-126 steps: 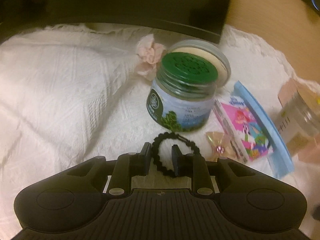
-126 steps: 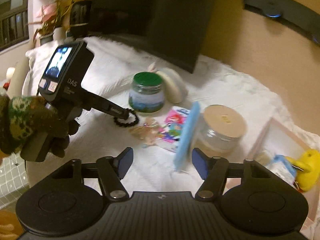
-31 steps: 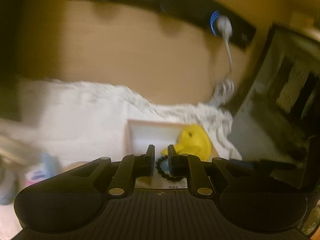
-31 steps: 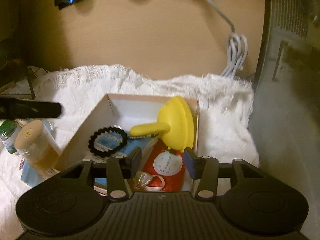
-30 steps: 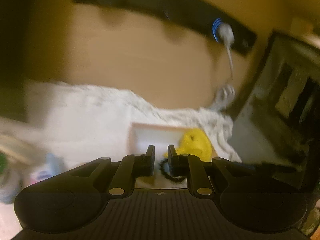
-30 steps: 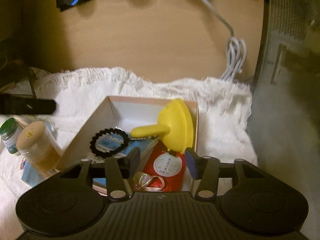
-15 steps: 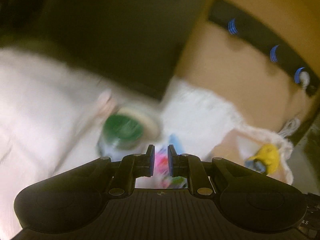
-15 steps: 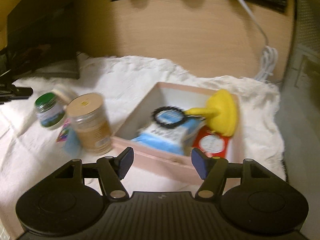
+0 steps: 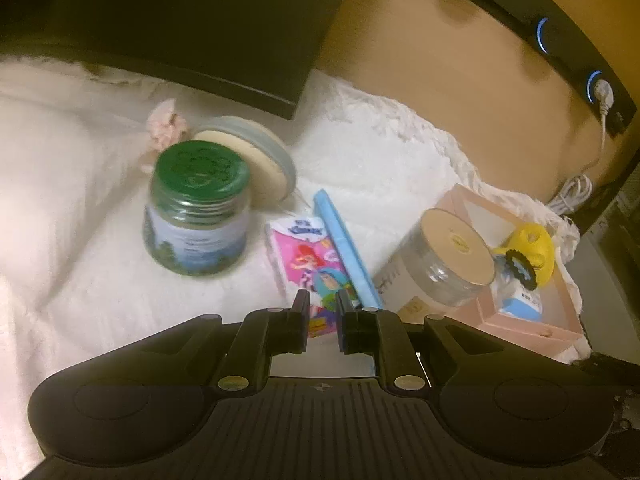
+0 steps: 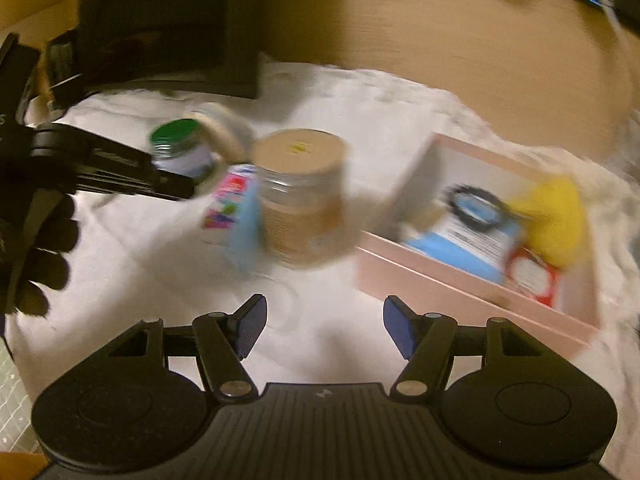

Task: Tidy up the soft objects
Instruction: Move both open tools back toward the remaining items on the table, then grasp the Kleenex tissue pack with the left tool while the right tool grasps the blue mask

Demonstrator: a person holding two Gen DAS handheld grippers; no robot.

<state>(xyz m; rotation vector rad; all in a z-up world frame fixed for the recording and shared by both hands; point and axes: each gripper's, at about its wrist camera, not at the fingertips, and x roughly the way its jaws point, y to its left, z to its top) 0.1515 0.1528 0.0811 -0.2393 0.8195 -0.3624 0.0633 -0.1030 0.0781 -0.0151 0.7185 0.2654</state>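
Between picks — the black hair tie [image 9: 520,266] lies in the pink box [image 9: 532,322] at 3 o'clock, the left gripper [image 9: 323,312] hangs nearly closed and empty over the tissue packet [image 9: 306,266] — seemingly the next pick, calling for wider jaws — while the right gripper [image 10: 323,326] gapes empty.

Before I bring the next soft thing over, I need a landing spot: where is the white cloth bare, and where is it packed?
Bare white cloth lies left of the green-lidded jar, and behind the blue flat piece toward the wall. Crowded: the tissue pack, blue piece and tan-lidded jar sit tight together, and the pink box is nearly full.
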